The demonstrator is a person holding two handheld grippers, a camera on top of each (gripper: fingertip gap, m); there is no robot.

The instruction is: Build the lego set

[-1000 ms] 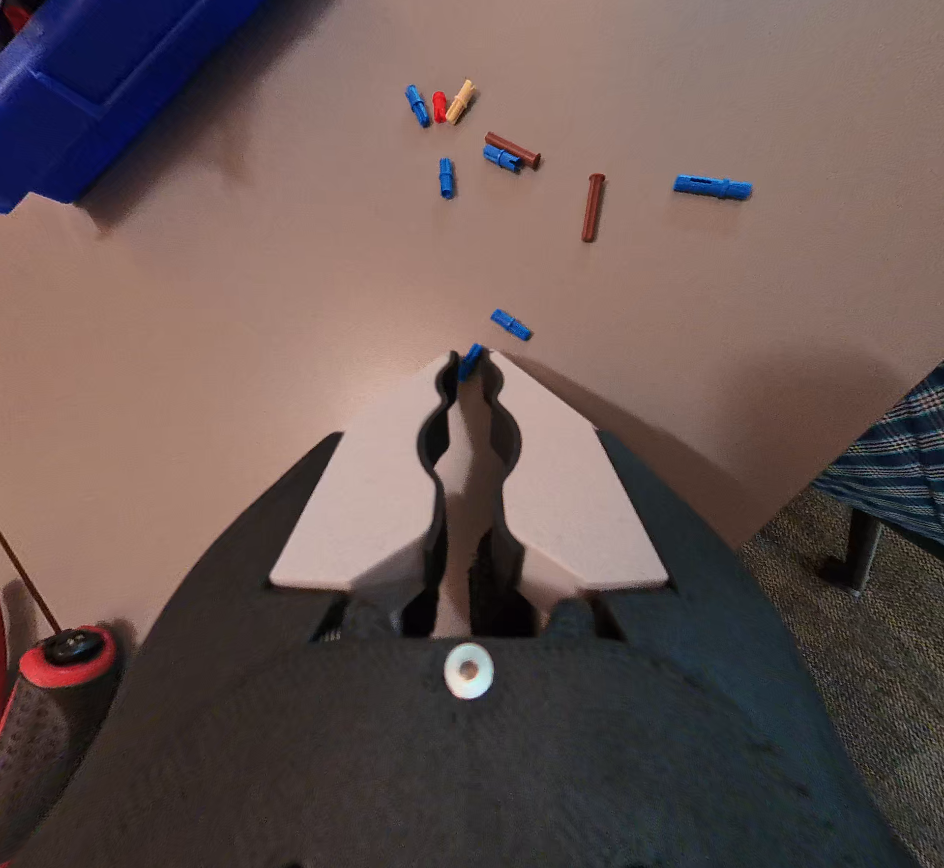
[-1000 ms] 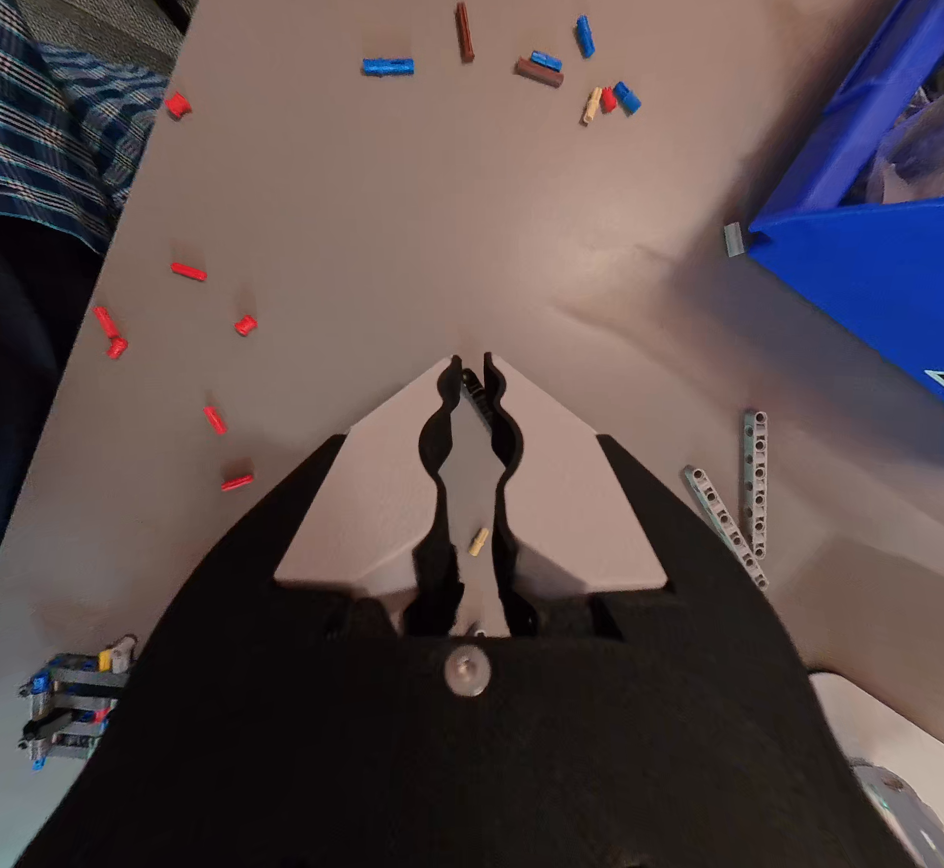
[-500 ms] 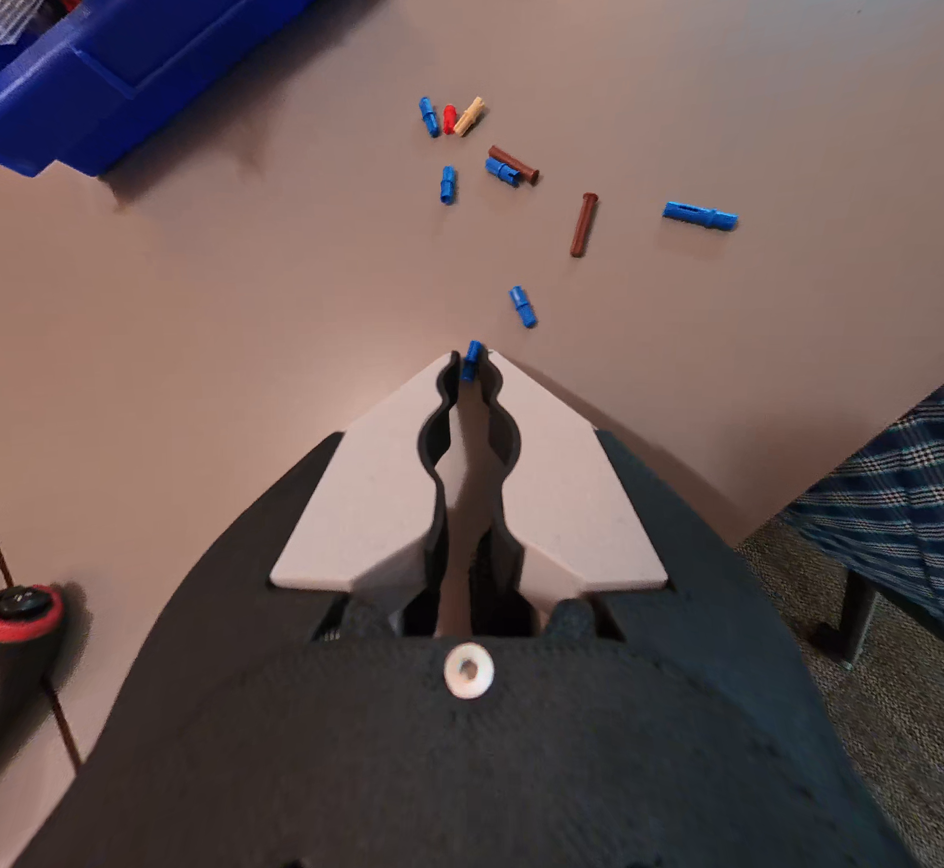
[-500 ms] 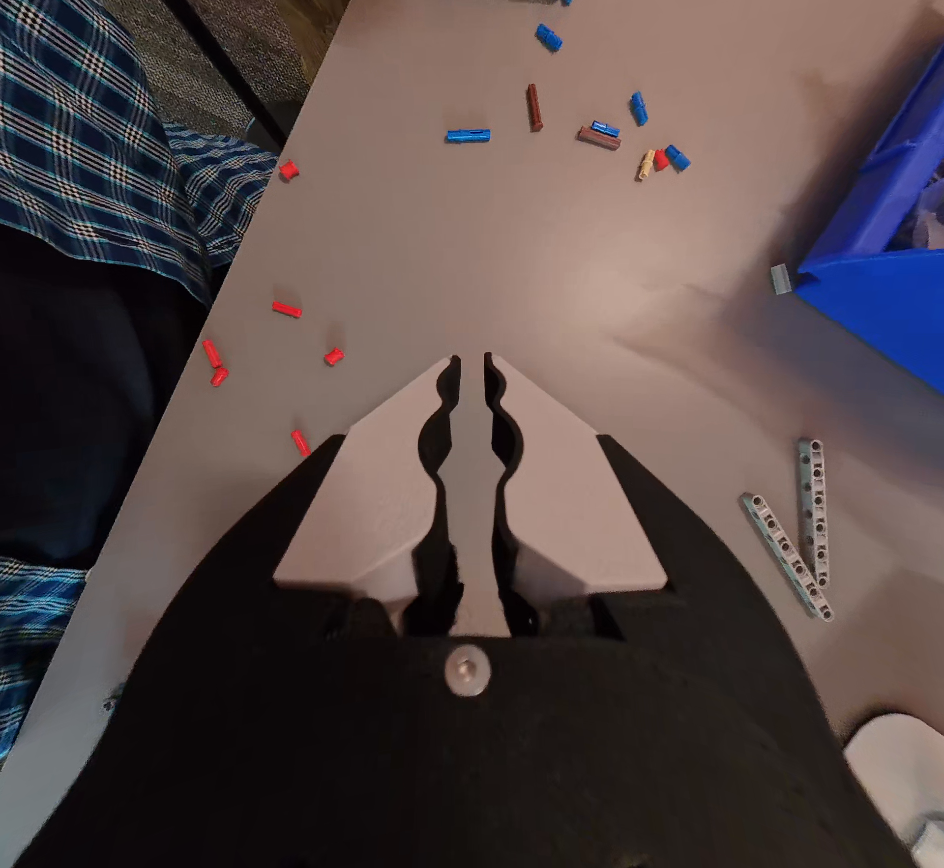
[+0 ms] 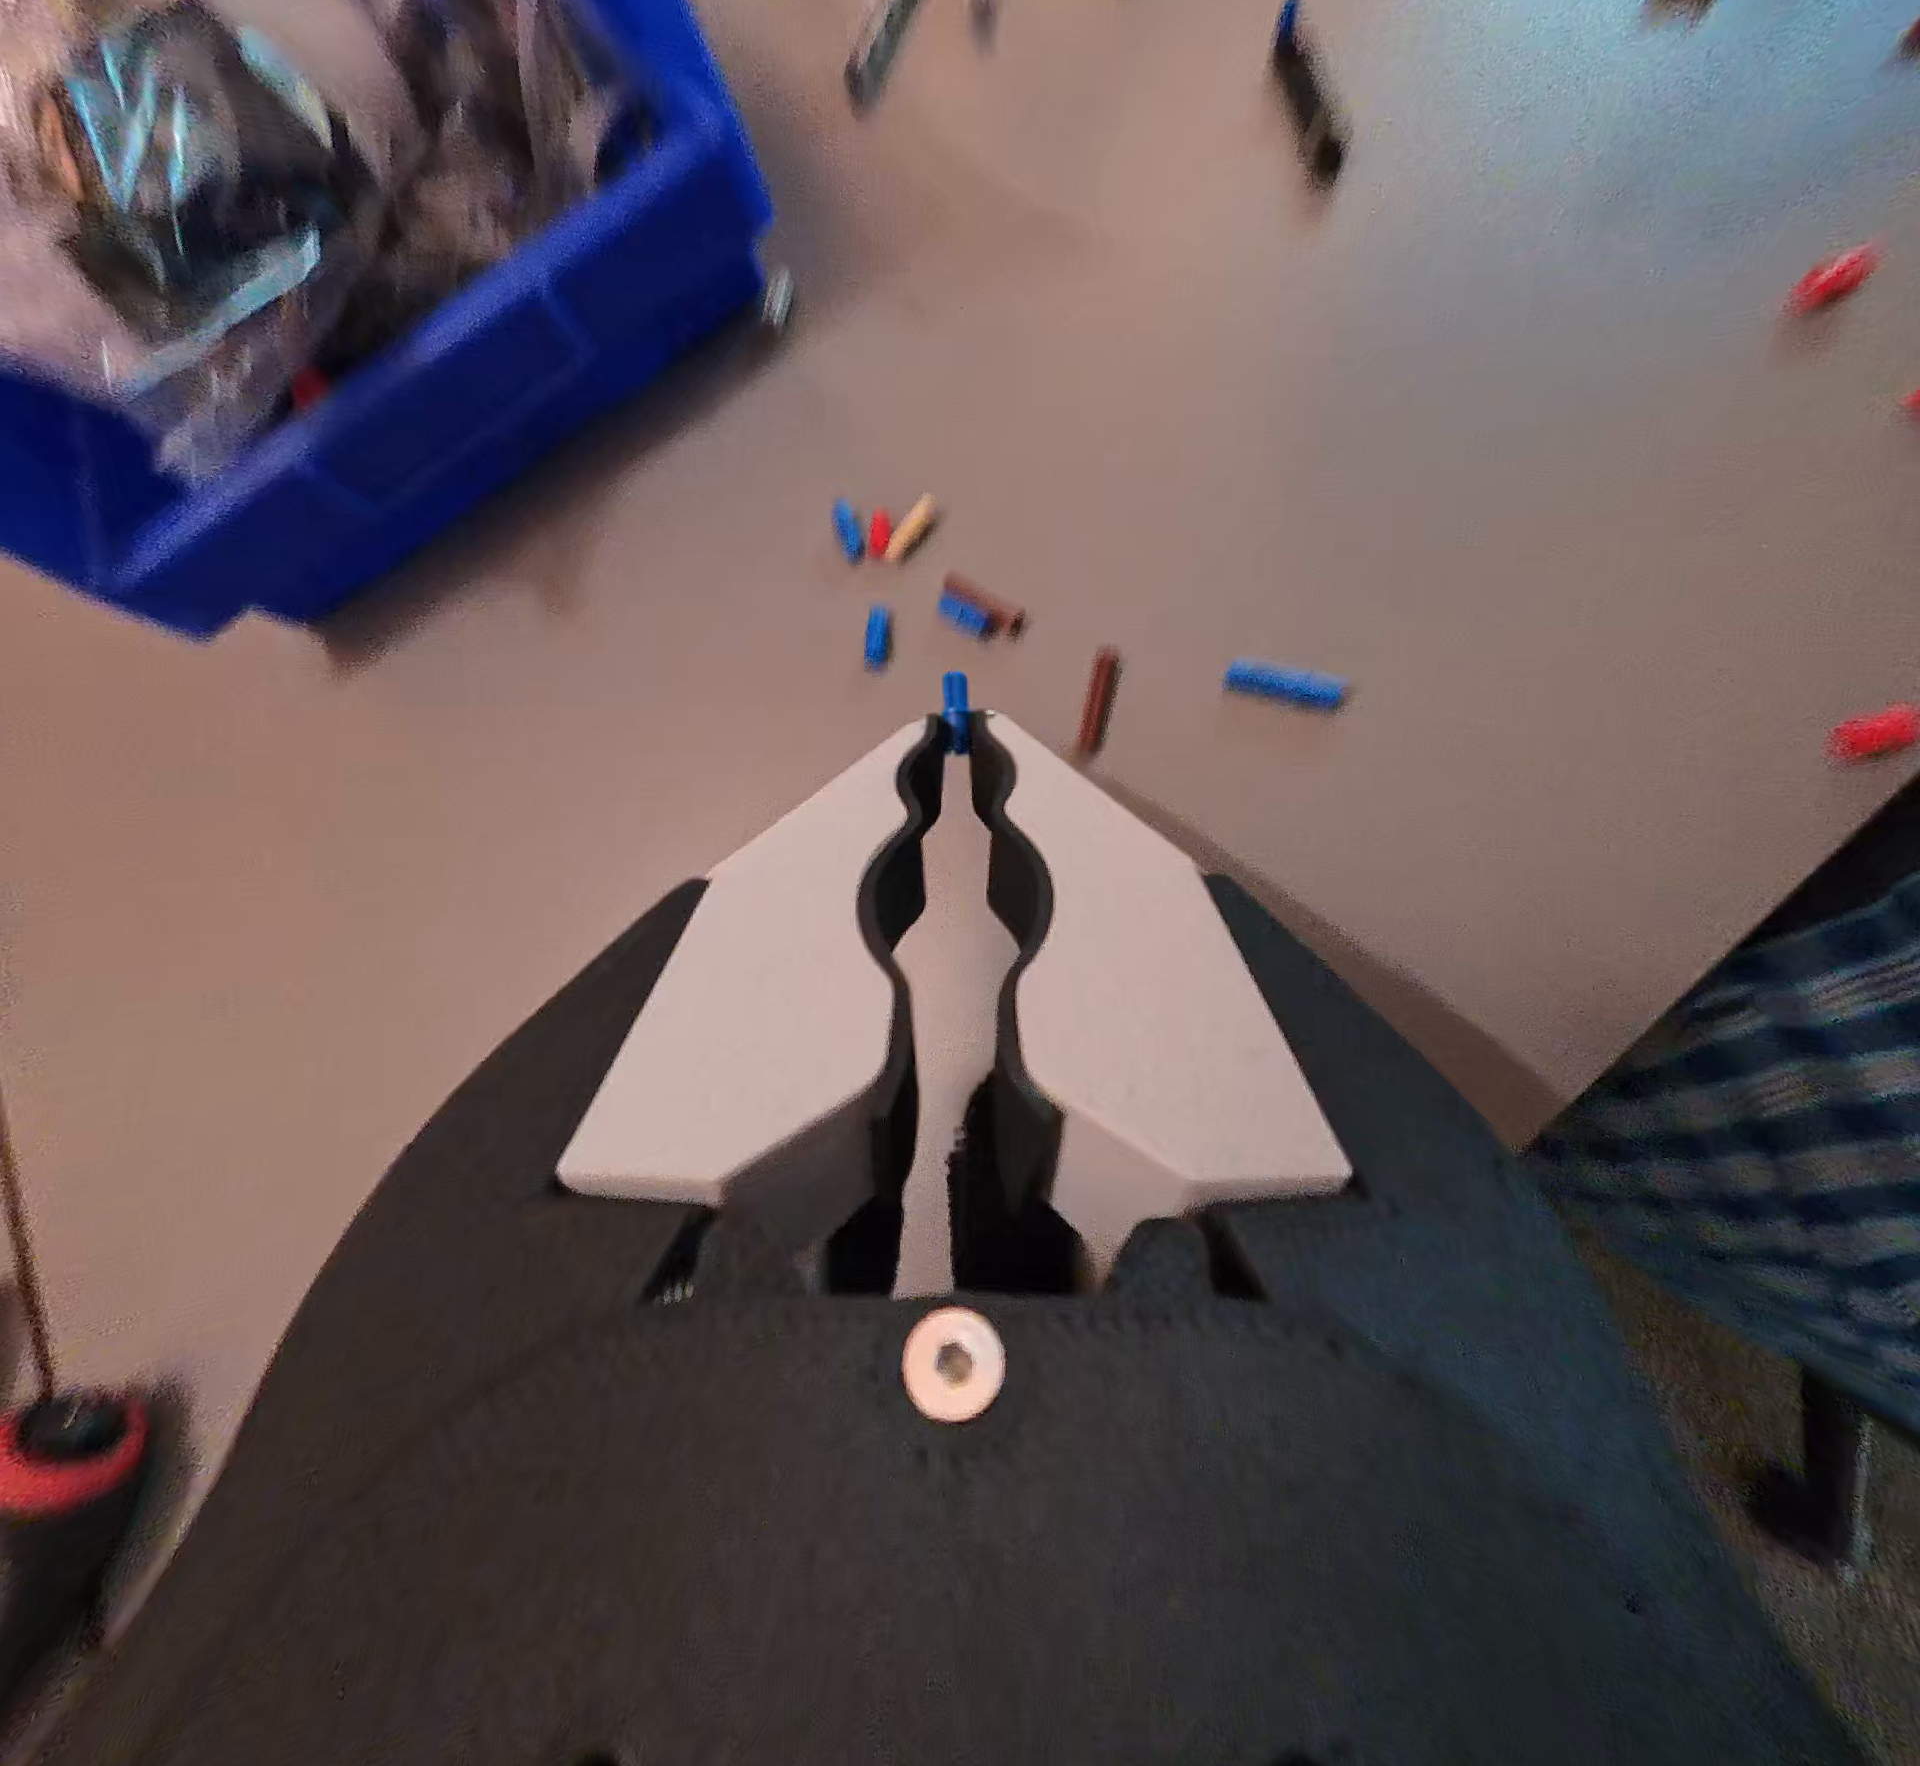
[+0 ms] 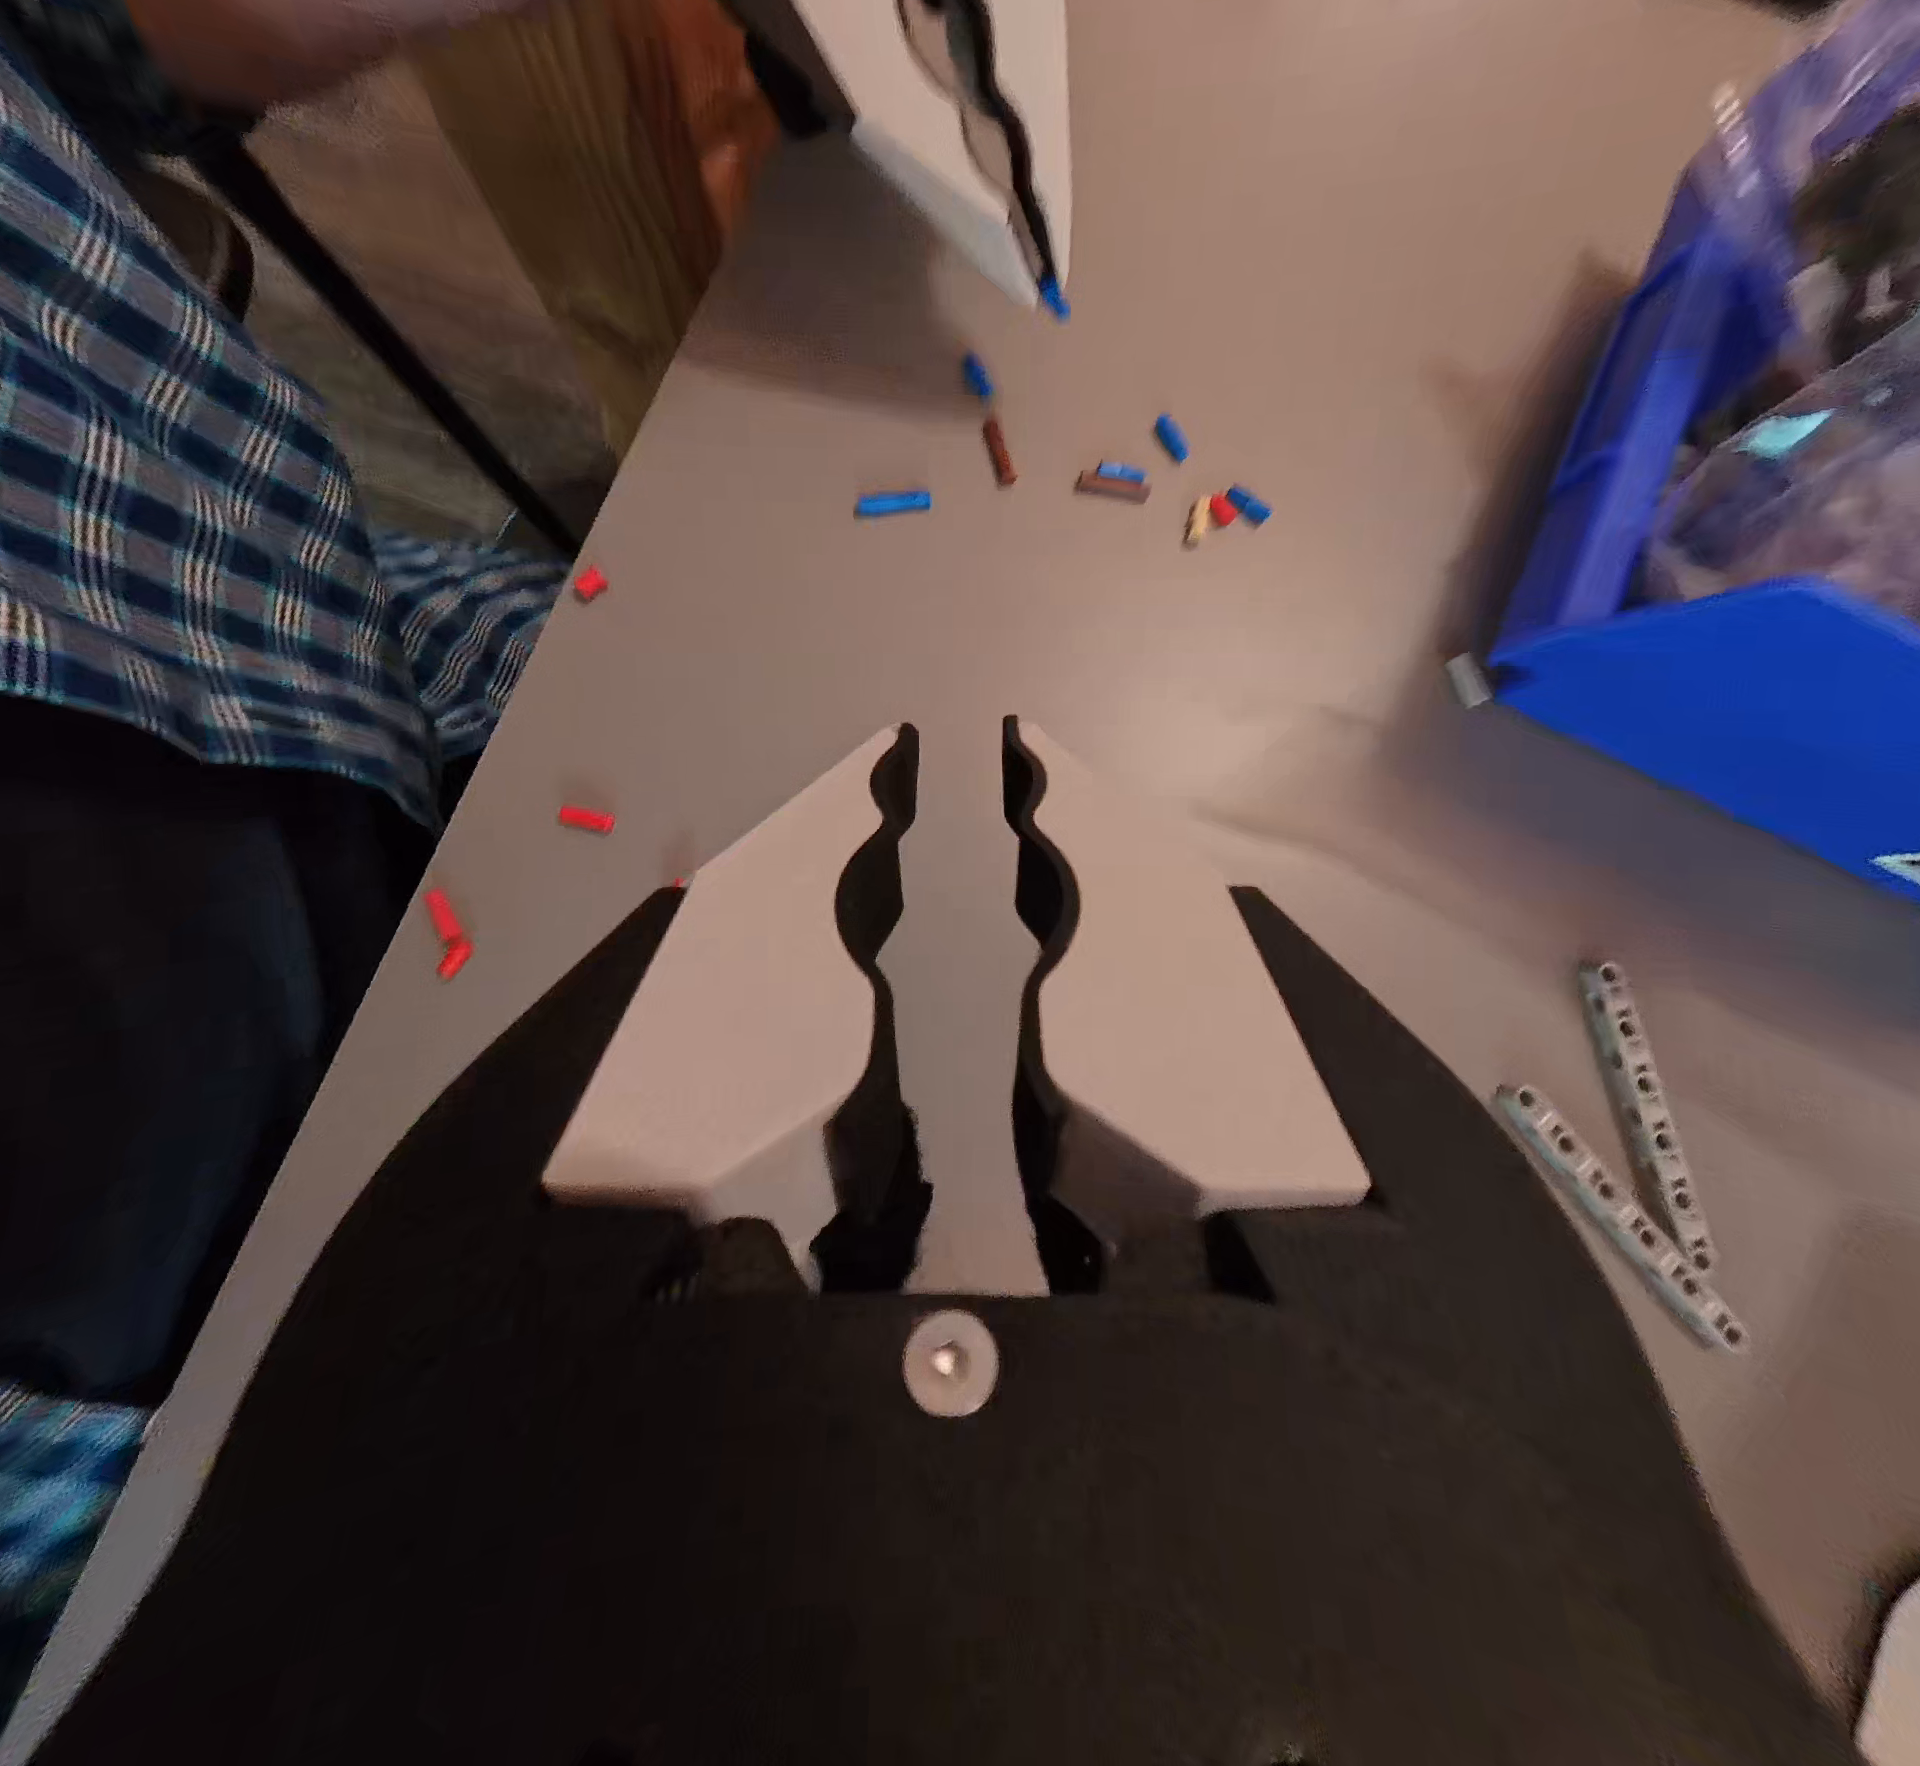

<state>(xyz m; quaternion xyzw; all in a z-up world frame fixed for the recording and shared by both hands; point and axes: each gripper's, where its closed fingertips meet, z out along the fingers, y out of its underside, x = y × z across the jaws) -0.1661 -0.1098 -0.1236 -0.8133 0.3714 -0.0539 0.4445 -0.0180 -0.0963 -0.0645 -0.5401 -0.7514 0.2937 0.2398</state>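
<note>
My left gripper (image 5: pixel 957 729) is shut on a small blue pin (image 5: pixel 954 696) held at its tips, above the tan table (image 5: pixel 416 833). It also shows in the right wrist view (image 6: pixel 1042 267), lifted off the table with the blue pin (image 6: pixel 1054 297) in it. My right gripper (image 6: pixel 958 729) is open and empty over the table. A scatter of blue, brown, red and tan pins (image 5: pixel 977 610) lies just beyond the left gripper; it also shows in the right wrist view (image 6: pixel 1114 482). Two grey beams (image 6: pixel 1631 1166) lie at the right.
A blue bin (image 5: pixel 436 428) of bagged parts stands at the left; in the right wrist view the bin (image 6: pixel 1714 698) is at the right. Red pins (image 6: pixel 587 818) lie along the table edge. A person in a plaid shirt (image 6: pixel 177 490) sits at that edge.
My left gripper has lifted off the table with the blue pin, and its view has tilted toward the far side. My right gripper has let go of a black piece, opened and risen.
</note>
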